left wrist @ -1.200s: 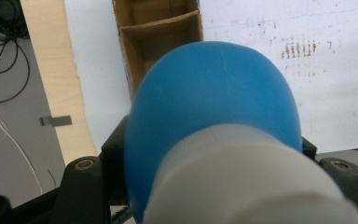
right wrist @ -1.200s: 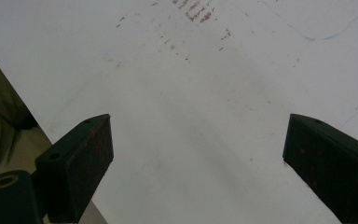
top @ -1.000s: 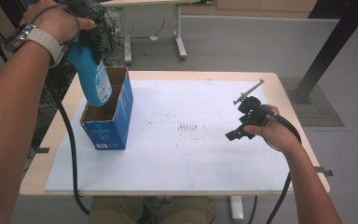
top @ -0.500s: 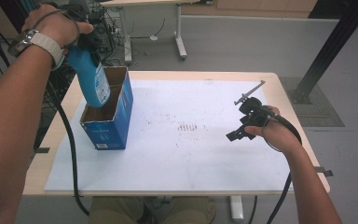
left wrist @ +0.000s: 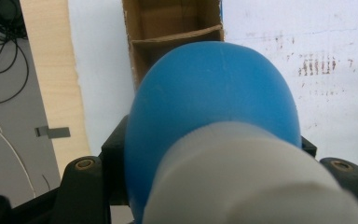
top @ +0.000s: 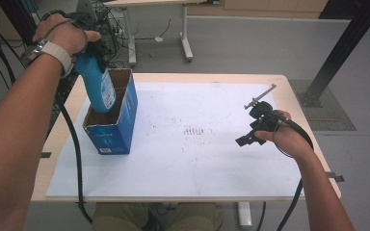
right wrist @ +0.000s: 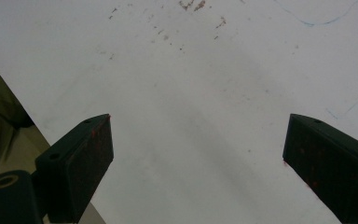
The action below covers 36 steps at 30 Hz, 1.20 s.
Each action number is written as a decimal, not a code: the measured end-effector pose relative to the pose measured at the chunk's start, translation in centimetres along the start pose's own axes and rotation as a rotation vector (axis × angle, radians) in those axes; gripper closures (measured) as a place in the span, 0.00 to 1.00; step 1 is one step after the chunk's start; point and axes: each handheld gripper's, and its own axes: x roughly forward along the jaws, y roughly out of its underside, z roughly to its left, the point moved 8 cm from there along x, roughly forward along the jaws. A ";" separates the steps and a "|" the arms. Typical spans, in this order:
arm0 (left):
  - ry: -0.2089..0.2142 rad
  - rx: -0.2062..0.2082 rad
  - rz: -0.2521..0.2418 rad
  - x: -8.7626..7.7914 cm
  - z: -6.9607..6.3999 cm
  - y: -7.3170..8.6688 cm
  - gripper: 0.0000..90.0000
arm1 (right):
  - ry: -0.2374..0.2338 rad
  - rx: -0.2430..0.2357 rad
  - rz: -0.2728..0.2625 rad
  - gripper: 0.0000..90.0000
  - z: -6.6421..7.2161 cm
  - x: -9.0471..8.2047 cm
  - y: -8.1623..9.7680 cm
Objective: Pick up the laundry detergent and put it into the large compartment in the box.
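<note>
lower goes the blue plastic bottle (top: 98,86) into the open blue cardboard box (top: 118,130), left gripper (top: 94,50) clamping it; right gripper (right wrist: 198,154) hangs released.

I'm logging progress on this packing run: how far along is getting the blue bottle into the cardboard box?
Done: the left gripper is shut on the blue plastic bottle near its white cap. In hand: the bottle's lower end is dipping into the open blue-sided cardboard box, above its divider. Left: lowering it fully and letting go. The right gripper hangs open and empty over the white table sheet.
</note>
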 end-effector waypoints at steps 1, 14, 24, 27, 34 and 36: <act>0.001 0.000 -0.003 0.1 0.0 0.0 0.43 | -0.001 0.007 0.001 0.09 0.0 0.0 0.0; -0.011 0.003 -0.009 2.7 0.1 0.0 0.43 | -0.004 0.012 0.000 0.09 -0.1 0.3 0.5; -0.023 0.011 -0.021 4.4 -0.1 0.0 0.43 | -0.009 0.016 0.005 0.09 -0.1 0.5 0.6; -0.019 0.009 -0.013 5.1 0.0 0.0 0.43 | -0.008 0.014 0.002 0.09 -0.2 0.5 0.6; -0.021 0.016 -0.006 6.7 0.0 -0.1 0.43 | -0.007 0.022 0.002 0.09 -0.2 0.5 0.7; -0.026 0.018 -0.006 7.4 0.0 -0.1 0.43 | -0.009 0.018 0.000 0.09 -0.3 0.7 0.8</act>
